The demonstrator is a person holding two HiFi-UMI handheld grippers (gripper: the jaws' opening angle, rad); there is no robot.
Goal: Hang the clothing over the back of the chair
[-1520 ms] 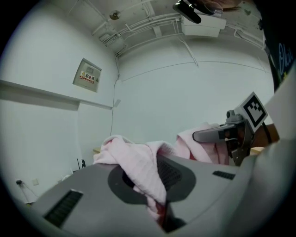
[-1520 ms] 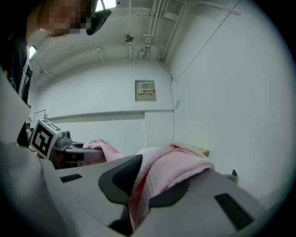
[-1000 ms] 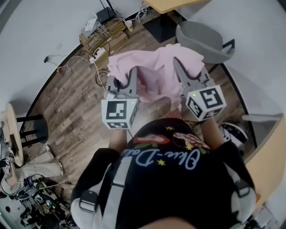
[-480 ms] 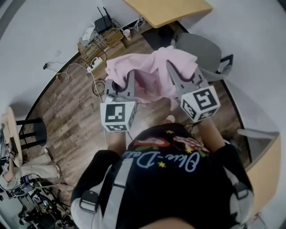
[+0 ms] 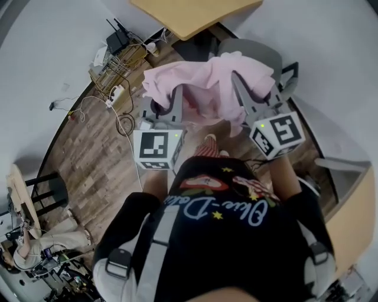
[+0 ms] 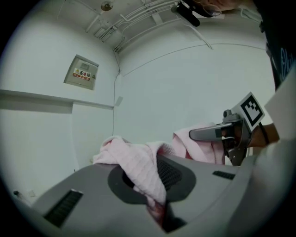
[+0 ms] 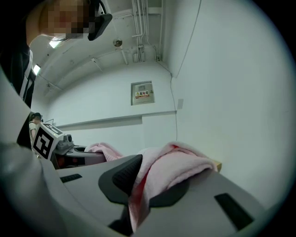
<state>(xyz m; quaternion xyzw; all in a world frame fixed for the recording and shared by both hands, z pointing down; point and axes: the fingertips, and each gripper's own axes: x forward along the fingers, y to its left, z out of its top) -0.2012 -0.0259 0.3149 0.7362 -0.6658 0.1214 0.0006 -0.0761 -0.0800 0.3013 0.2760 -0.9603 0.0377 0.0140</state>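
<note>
Left gripper [image 5: 168,99] and right gripper [image 5: 240,81] clench the garment [image 5: 204,79]; chair [image 5: 255,47] at 1 o'clock, desk [image 5: 189,15] at 12, cables [image 5: 127,58] at 11.

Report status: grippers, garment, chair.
Both shut on garment: left gripper, right gripper. Held up between them; chair ahead, partly behind it. No obstacle seen.

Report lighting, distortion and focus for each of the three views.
Head view: fisheye bends the floor and walls; even light, the garment sharp. Left gripper view: dark round vignette, the near jaws soft, no glare. Right gripper view: same vignette and soft jaws, flat light on white walls.
</note>
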